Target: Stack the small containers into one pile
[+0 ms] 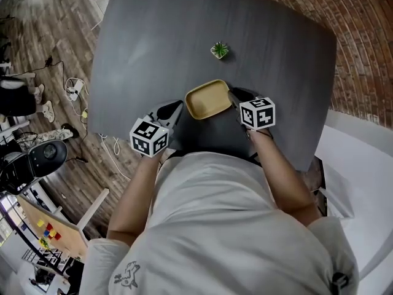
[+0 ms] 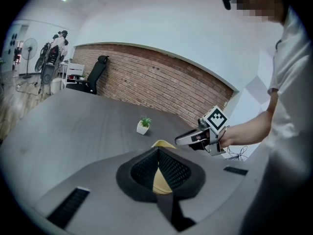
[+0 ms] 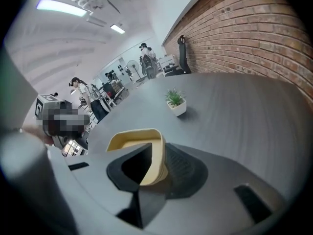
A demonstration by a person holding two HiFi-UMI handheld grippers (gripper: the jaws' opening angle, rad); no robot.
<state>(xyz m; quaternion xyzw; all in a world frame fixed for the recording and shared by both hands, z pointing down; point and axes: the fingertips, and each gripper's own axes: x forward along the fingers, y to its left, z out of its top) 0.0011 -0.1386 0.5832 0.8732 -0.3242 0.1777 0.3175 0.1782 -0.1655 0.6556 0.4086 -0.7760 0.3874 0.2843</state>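
Observation:
A yellow container with rounded corners sits on the grey table, near its front edge. Its wall shows layered rim lines, as of nested containers. My left gripper is at the container's left corner; in the left gripper view a thin yellow wedge is pinched between the pads. My right gripper straddles the right wall, one jaw inside and one outside, with a gap left on the inner side. From the left gripper view the right gripper reaches in from the right.
A small potted plant in a white pot stands farther back on the table. A brick wall runs behind the far side. Cables and shoes lie on the wooden floor to the left, where an office chair also stands.

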